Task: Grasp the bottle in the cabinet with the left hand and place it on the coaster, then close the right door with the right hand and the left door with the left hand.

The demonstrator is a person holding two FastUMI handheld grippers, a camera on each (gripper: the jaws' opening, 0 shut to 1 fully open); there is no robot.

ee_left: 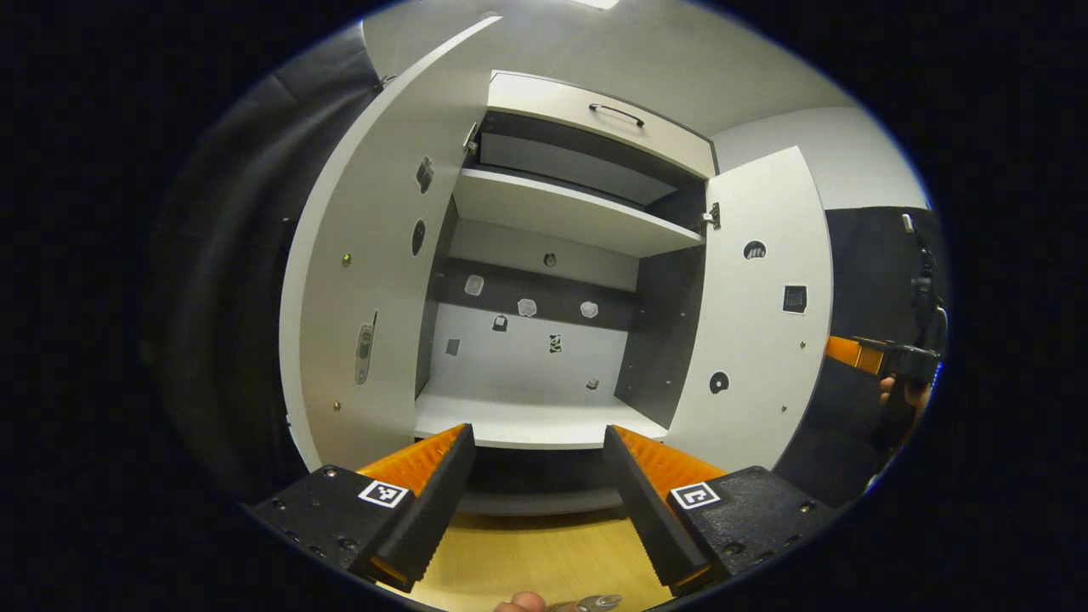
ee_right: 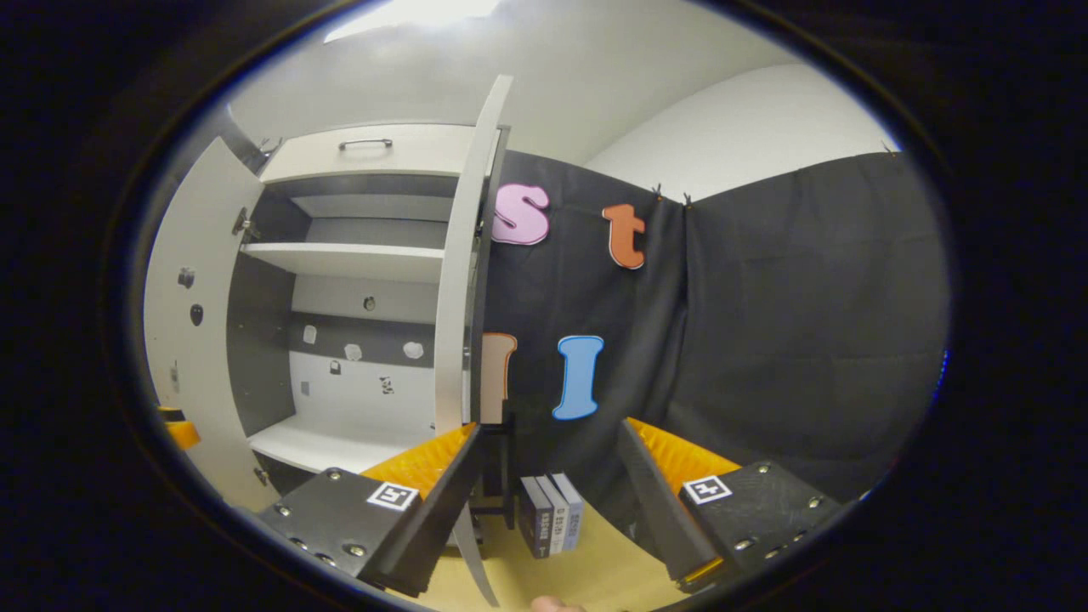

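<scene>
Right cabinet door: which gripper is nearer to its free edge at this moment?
Right. The right gripper sits by the right door, whose edge rises beside its left finger; the left gripper faces the cabinet's open middle, both doors off to its sides.

The tall white wooden cabinet [ee_left: 544, 323] stands open, its shelves bare. Its flat white left door [ee_left: 374, 255] is swung wide, and its flat white right door [ee_left: 756, 314] also stands open; in the right gripper view that right door [ee_right: 459, 289] shows edge-on.
</scene>
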